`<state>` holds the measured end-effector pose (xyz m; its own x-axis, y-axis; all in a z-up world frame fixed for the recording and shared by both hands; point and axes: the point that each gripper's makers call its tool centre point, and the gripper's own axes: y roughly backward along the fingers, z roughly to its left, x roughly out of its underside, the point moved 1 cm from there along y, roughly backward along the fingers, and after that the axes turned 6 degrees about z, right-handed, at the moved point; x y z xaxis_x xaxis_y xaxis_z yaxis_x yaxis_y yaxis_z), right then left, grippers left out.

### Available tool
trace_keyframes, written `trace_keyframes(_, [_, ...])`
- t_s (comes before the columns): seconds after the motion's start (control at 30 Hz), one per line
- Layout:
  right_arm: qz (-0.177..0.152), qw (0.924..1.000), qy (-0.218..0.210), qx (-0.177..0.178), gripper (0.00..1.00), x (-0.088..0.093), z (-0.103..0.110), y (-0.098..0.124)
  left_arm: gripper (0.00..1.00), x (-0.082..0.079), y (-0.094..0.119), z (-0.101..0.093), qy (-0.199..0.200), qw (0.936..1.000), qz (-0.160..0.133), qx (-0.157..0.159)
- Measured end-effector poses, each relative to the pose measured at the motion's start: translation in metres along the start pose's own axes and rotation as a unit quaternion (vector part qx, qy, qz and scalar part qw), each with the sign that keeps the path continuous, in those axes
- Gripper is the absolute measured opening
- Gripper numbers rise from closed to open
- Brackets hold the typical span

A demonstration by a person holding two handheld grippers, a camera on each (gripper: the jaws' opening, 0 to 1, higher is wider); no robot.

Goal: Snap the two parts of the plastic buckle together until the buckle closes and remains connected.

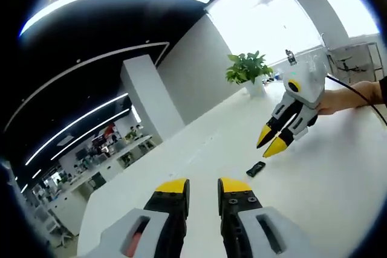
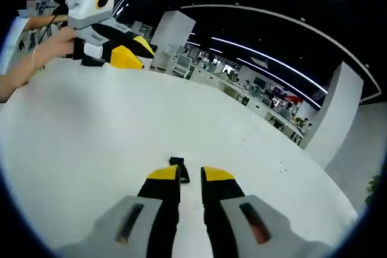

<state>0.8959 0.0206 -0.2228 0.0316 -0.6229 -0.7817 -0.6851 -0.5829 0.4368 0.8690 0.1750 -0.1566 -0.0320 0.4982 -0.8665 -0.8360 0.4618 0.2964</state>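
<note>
A small black plastic buckle piece [image 1: 256, 168] lies flat on the white table [image 1: 338, 167]. In the left gripper view my left gripper [image 1: 204, 188] hangs above the table, short of the piece, jaws a little apart with nothing between them. My right gripper [image 1: 272, 143], held by a hand [image 1: 341, 98], hovers just above and beyond the buckle, its yellow tips pointing down at it. In the right gripper view the buckle [image 2: 177, 163] lies just past my right gripper [image 2: 190, 176], partly hidden by the jaw tips. The left gripper [image 2: 134, 52] is up at the far left.
A potted plant [image 1: 248, 70] stands at the far end of the table near a white wall. Office desks and screens [image 2: 254, 98] lie beyond the table's edge. A person's hand and forearm [image 2: 36, 58] hold the left gripper.
</note>
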Motion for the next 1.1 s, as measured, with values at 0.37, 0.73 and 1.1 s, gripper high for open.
trace_keyframes(0.37, [0.023, 0.9996, 0.010, -0.008, 0.14, 0.014, 0.005, -0.008, 0.18, 0.002, -0.001, -0.001, -0.001, 1.0000, 0.003, 0.003])
trace_keyframes(0.73, [0.028, 0.9995, 0.013, -0.003, 0.14, 0.017, 0.002, -0.010, 0.18, 0.003, -0.002, -0.005, -0.005, 0.9999, 0.005, 0.010])
trace_keyframes(1.1, [0.023, 0.9997, 0.010, -0.006, 0.14, 0.014, 0.002, -0.012, 0.18, 0.005, -0.004, -0.006, -0.010, 0.9998, 0.011, 0.012])
